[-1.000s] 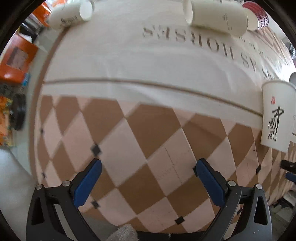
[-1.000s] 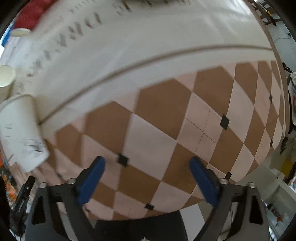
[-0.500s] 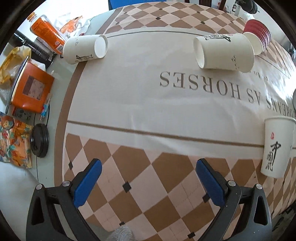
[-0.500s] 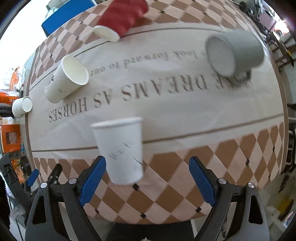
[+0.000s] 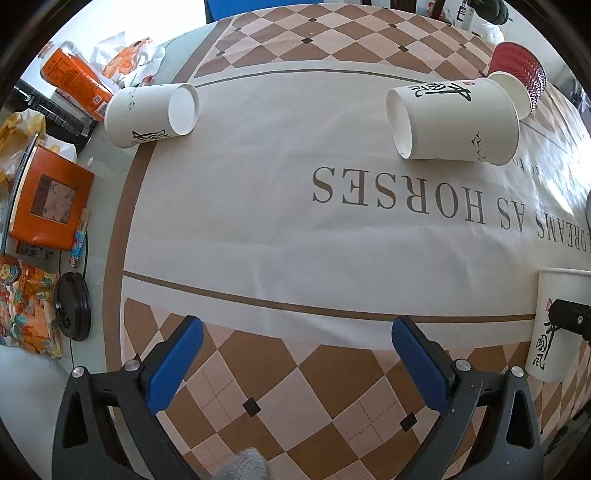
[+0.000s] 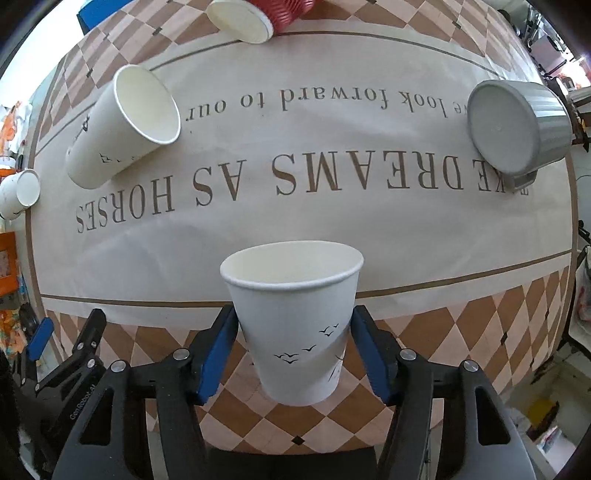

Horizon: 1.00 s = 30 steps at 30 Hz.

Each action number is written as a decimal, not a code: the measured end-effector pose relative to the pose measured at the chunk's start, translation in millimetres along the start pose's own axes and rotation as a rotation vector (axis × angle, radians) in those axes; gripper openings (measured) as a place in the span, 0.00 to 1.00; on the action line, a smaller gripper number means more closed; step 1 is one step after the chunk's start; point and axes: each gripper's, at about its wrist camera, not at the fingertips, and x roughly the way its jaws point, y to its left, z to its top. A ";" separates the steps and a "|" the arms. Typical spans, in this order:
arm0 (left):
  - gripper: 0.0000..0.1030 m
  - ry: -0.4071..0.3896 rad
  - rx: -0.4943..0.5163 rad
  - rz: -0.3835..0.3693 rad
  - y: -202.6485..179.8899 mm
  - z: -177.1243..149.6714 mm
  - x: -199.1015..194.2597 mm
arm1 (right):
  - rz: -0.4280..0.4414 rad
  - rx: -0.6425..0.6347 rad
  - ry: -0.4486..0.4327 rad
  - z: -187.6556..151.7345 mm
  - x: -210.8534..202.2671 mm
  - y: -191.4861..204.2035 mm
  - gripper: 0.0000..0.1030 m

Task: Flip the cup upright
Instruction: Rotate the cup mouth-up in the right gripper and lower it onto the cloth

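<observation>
Right gripper (image 6: pixel 293 350): clamped on one upright cup (image 6: pixel 295 317), near table edge.
Left gripper (image 5: pixel 295 365): spread wide, empty.
Lying cups: four, two white (image 6: pixel 122 125) (image 5: pixel 151 114), one red (image 6: pixel 258 14), one grey (image 6: pixel 517 125).

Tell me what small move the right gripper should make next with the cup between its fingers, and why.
Probably open the right gripper and back straight away. The paper cup between its blue pads already stands upright, mouth up, on the tablecloth, so its flip looks done. Another white cup lies on its side further back and could be tackled next.
</observation>
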 end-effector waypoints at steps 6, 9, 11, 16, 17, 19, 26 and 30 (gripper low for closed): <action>1.00 0.009 0.011 -0.012 -9.0 -2.3 -1.0 | 0.085 0.038 -0.125 -6.8 -21.5 -12.2 0.61; 1.00 0.016 0.014 -0.018 -14.2 -2.1 1.1 | 0.104 0.054 -0.209 -8.6 -28.9 -16.5 0.61; 1.00 0.018 0.016 -0.024 -18.3 -2.2 2.1 | 0.110 0.065 -0.291 -10.5 -35.7 -19.1 0.61; 1.00 0.027 0.022 -0.022 -26.8 4.5 8.1 | 0.136 0.104 -0.460 -9.0 -58.0 -43.1 0.61; 1.00 0.028 0.022 -0.021 -27.6 6.2 8.6 | 0.135 0.107 -0.505 -8.5 -59.5 -45.1 0.60; 1.00 0.025 0.021 -0.014 -33.2 8.7 9.9 | 0.128 0.107 -0.585 -7.6 -58.1 -43.2 0.60; 1.00 0.023 0.036 -0.007 -43.7 15.2 16.9 | 0.067 0.058 -0.774 -18.9 -42.7 -35.6 0.60; 1.00 0.020 0.050 -0.005 -49.1 12.4 16.2 | 0.052 0.035 -0.795 -35.9 -42.9 -33.7 0.62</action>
